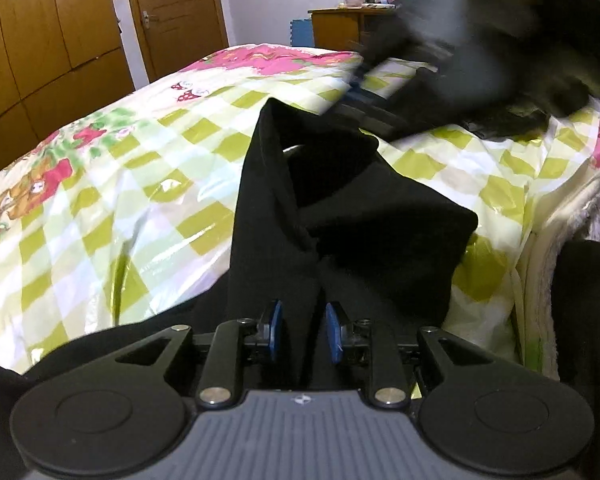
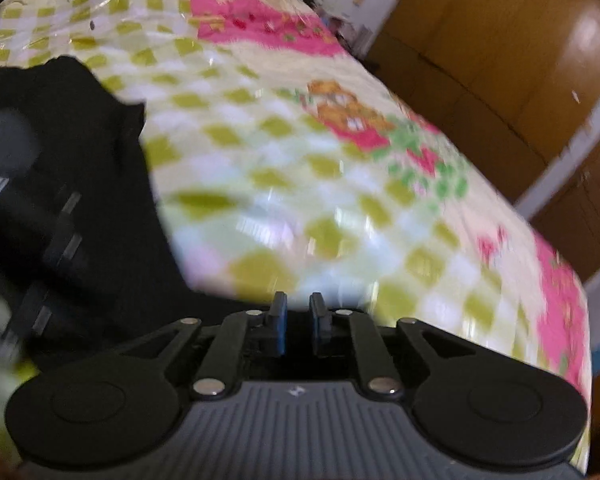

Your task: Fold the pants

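Broadly, the bed [image 1: 100, 184] with its checked cover carries the black pants [image 1: 340, 216], bunched and twisted, so folding looks barely begun. Wardrobes [image 1: 40, 40] and a cluttered side table [image 1: 340, 24] stand clear. The left gripper [image 1: 303, 330] pinches a pants fold between its narrowed jaws; the right gripper [image 2: 298, 320], blurred, looks slightly parted, holding nothing.

Both wrist views sit low over the bed [image 1: 100, 200], sharing the pants [image 1: 340, 220].

pants [image 1: 340, 216] on bed [image 1: 100, 184], wardrobe [image 1: 40, 40] behind
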Motion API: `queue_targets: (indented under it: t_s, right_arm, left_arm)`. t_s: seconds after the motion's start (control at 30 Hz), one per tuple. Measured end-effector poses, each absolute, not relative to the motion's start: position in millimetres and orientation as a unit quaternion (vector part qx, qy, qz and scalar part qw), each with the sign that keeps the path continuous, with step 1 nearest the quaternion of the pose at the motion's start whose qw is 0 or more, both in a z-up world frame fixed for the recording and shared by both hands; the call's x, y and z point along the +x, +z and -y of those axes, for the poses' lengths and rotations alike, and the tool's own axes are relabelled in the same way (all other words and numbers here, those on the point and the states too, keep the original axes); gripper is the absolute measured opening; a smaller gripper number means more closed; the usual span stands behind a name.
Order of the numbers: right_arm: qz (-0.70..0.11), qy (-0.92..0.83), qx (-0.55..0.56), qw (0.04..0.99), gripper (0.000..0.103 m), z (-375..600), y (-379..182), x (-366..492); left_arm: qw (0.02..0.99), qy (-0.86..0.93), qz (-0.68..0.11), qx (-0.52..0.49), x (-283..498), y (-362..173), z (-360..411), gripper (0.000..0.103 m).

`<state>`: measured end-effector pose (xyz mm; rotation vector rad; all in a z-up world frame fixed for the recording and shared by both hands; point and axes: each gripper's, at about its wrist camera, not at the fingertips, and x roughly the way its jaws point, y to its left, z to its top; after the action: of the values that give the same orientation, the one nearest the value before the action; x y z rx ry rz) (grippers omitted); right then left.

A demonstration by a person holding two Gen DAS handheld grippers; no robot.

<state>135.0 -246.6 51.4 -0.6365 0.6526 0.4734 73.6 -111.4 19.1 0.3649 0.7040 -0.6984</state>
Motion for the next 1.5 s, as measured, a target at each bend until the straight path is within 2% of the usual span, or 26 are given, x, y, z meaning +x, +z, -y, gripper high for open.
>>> queue_targets:
  t_s: [0.03,0.1,0.23,0.3,0.37,0.43,0.47,0.5,0.7,0.77,0.83,0.9,1.03,1.1,1.2,1.5]
  right_arm:
    - [-0.325,0.220,-0.295,0.871,0.014,251.4,45.2,126.0]
    - [-0.348,0.204,-0.302,0.864,0.022,254.2,26.8,109.2]
    - [-0.355,0.210,-0.285,0.865,0.024,248.2,2.1,111.1]
    - [-0.361,0.192,-0.303,0.861,0.030,241.8,-10.8,121.8]
    - [-0.366,0.171,-0.320,0.857,0.030,243.3,-25.8,129.6]
    - [-0.370,0.158,-0.291,0.868,0.021,256.1,-29.5,133.4]
    - [-0.370,0.149,-0.261,0.879,0.007,266.3,-25.9,134.2]
    - [-0.371,0.136,-0.219,0.892,0.004,279.0,-20.5,134.1]
    - [-0.309,0.000,0.126,0.943,0.004,407.3,13.6,93.8]
    - [-0.285,-0.046,0.258,0.922,0.005,452.2,1.4,67.2]
    - [-0.296,-0.069,0.316,0.899,0.010,474.1,-16.8,48.2]
    - [-0.314,-0.079,0.312,0.893,0.016,476.6,-25.9,34.8]
    - [-0.303,-0.089,0.335,0.888,0.018,482.6,-30.1,19.4]
    - [-0.299,-0.094,0.340,0.886,0.023,484.3,-28.6,21.5]
    - [-0.289,-0.116,0.308,0.899,0.028,480.3,-19.3,26.4]
    - [-0.279,-0.202,0.240,0.908,0.033,489.3,1.7,11.1]
  left_arm:
    - [0.863,-0.335,-0.338,0.170,74.6,18.0,111.6,0.039]
    - [0.863,-0.335,-0.340,0.165,76.7,16.3,114.2,0.039]
    - [0.864,-0.331,-0.339,0.168,76.2,18.8,120.8,0.039]
    - [0.863,-0.331,-0.341,0.171,74.5,20.9,122.8,0.039]
    - [0.861,-0.332,-0.340,0.179,73.2,23.0,125.7,0.039]
    - [0.860,-0.333,-0.340,0.185,73.0,24.5,128.9,0.039]
    - [0.860,-0.333,-0.340,0.187,73.1,25.0,130.7,0.039]
    - [0.859,-0.333,-0.339,0.189,73.3,25.5,133.1,0.039]
    - [0.854,-0.356,-0.329,0.190,73.0,28.6,151.5,0.039]
    - [0.851,-0.364,-0.327,0.191,72.8,27.5,160.0,0.039]
    - [0.846,-0.373,-0.327,0.195,72.4,26.0,166.6,0.039]
    - [0.843,-0.378,-0.327,0.197,71.1,25.1,170.6,0.039]
    - [0.839,-0.380,-0.332,0.203,69.1,22.2,173.2,0.039]
    - [0.839,-0.377,-0.333,0.207,67.7,21.6,171.9,0.039]
    - [0.840,-0.376,-0.335,0.202,66.7,21.3,169.4,0.040]
    - [0.839,-0.382,-0.337,0.194,63.4,16.7,167.8,0.041]
